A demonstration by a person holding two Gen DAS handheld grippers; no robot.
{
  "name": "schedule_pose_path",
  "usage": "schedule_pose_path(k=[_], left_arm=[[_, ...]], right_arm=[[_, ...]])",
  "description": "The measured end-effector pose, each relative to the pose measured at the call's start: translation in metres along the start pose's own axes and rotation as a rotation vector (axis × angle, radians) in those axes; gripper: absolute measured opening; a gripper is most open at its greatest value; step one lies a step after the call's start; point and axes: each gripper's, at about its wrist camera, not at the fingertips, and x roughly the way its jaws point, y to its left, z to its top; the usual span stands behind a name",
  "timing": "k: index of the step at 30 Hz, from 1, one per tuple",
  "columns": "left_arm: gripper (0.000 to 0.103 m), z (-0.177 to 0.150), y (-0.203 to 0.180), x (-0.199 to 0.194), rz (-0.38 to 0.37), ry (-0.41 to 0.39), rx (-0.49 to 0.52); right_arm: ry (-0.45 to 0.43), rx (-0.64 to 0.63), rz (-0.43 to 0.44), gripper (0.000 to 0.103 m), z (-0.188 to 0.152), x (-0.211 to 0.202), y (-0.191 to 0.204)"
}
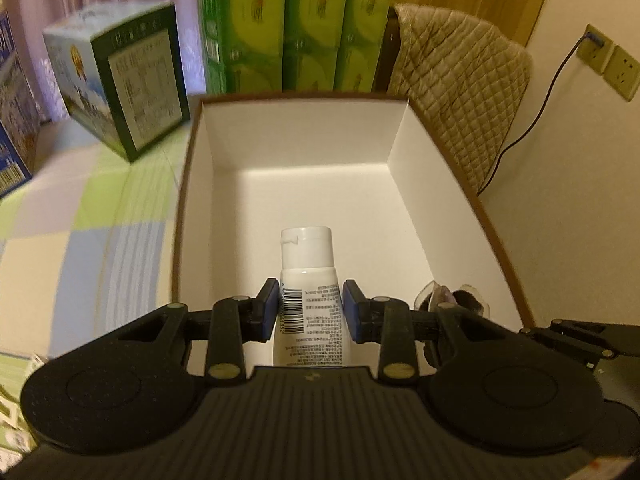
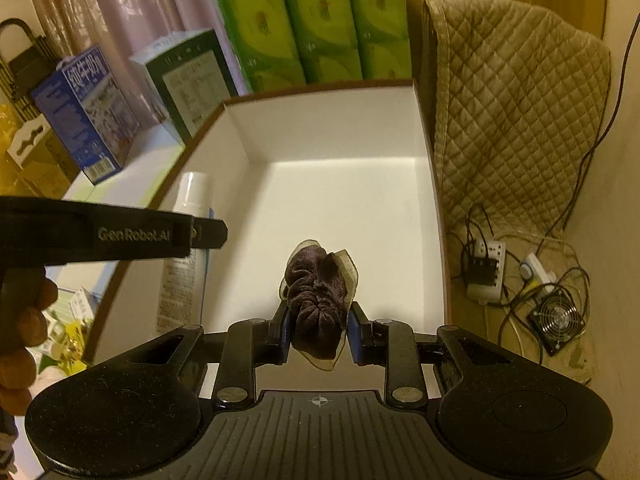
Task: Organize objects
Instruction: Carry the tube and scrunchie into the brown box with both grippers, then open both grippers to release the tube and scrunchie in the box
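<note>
A white tube [image 1: 310, 284] with a white cap and printed label sits between the blue pads of my left gripper [image 1: 310, 310], which is shut on it over the open white box [image 1: 292, 132]. In the right wrist view the same tube [image 2: 188, 232] shows at the box's left side behind the left gripper's arm. My right gripper [image 2: 318, 330] is shut on a dark purple velvet scrunchie [image 2: 318, 296] with a beige ribbon, held above the floor of the box [image 2: 320, 128]. The scrunchie [image 1: 452, 296] peeks out at the right in the left wrist view.
Green tissue packs [image 1: 296, 24] stand behind the box, a green-and-blue carton [image 1: 120, 80] and a blue milk carton [image 2: 86, 112] to its left on a checked cloth [image 1: 80, 220]. A quilted cover [image 2: 516, 112], power strips and cables [image 2: 520, 272] lie right. A hand [image 2: 20, 328] grips the left tool.
</note>
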Motion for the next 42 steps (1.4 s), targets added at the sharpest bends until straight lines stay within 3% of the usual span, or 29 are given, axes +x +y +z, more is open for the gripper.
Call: schedule_pose_path(k=[15,20,23,26,28,30,36,38,42], left_arm=[[0.030,-0.023,-0.003,0.050,-0.021,0.166,-0.014],[0.046,-0.026,-0.001,0.047,-0.041,0.170,-0.003],[0.047,-0.025,0.003,0.039,-0.051,0.159,-0.003],[0.050,-0.025,0.005,0.026,-0.046,0.128,0.004],[0.051,-0.024,0.009,0.017,-0.037,0.108,0.002],[0.058,-0.022,0.013,0.011,-0.034,0.093,-0.013],[0.063,-0.024,0.023,-0.021,-0.033,0.042,-0.023],[0.072,-0.028,0.026,-0.033,-0.033,0.029,-0.024],[0.072,-0.040,0.031,-0.058,-0.025,0.007,-0.017]], right_arm=[[0.040,-0.038,-0.033,0.025,0.005,0.015,-0.008],[0.037,-0.027,-0.023,0.025,0.006,0.015,-0.008],[0.023,-0.026,-0.017,0.025,0.006,0.013,-0.008],[-0.011,-0.010,0.001,0.037,0.007,0.011,-0.009],[-0.036,0.000,-0.007,0.058,0.007,0.008,-0.010],[-0.066,0.008,-0.006,0.065,0.007,0.003,-0.011],[-0.110,0.014,0.011,0.067,0.007,-0.011,-0.006],[-0.115,0.014,0.021,0.067,0.004,-0.017,-0.002],[-0.121,0.016,0.037,0.068,-0.005,-0.030,0.006]])
